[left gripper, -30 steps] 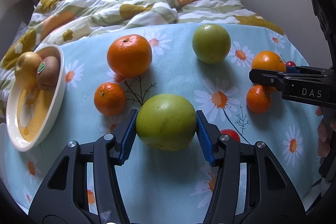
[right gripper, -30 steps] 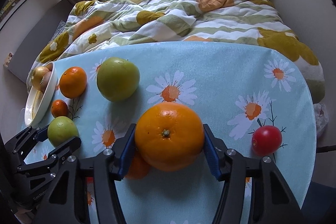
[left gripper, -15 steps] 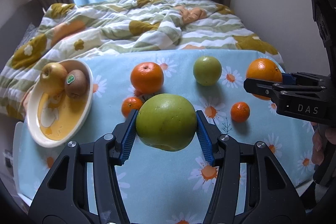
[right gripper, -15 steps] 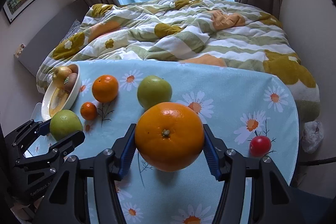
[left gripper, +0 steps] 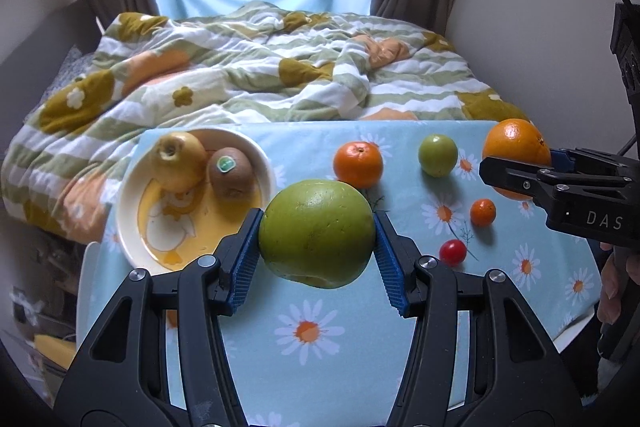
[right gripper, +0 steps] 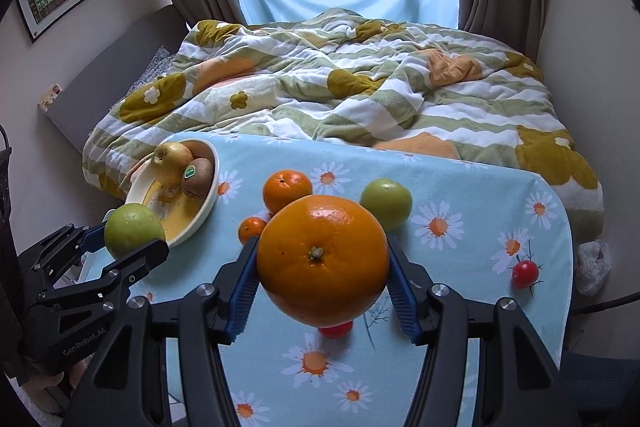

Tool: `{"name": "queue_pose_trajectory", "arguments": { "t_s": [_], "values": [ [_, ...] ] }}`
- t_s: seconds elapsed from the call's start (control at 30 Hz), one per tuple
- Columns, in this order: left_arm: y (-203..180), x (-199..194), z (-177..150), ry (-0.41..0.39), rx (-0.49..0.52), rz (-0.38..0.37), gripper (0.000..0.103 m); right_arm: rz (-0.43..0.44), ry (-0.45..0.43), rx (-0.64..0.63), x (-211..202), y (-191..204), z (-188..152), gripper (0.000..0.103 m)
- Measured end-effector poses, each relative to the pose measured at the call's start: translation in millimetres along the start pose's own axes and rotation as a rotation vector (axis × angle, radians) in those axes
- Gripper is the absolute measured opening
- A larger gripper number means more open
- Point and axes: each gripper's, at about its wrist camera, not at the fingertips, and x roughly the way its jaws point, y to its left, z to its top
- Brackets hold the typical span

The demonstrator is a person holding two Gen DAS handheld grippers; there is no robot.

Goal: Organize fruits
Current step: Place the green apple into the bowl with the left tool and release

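The left hand-held gripper [left gripper: 316, 233] pinches a big, dull green apple [left gripper: 316, 231] with faint speckles, held above the daisy-print counter [left gripper: 320, 339] beside the bowl [left gripper: 132, 195]. The right hand-held gripper [right gripper: 322, 259] clamps a glossy orange [right gripper: 322, 259] over the counter. Writing: "DAS" and "GenRobot.AI" on the grippers; the kiwi [left gripper: 231, 173] carries a green sticker.

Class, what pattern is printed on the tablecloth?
White daisies with orange centres on the light blue tablecloth, clearest in the right wrist view.
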Motion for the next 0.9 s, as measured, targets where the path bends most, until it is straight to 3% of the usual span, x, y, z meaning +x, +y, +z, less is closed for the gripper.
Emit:
{"name": "queue_pose_trajectory", "arguments": {
  "t_s": [0.4,0.9],
  "values": [
    [90.9,-0.7,6.3,0.014,0.015,-0.017,0.060,-0.001,-0.001,0.041,27.9,80.2,9.0,0.055],
    [182.1,73.0,4.7,0.113,0.036,-0.058,0.060,-0.055,0.022,0.129,82.8,132.8,14.2,0.055]
  ]
}}
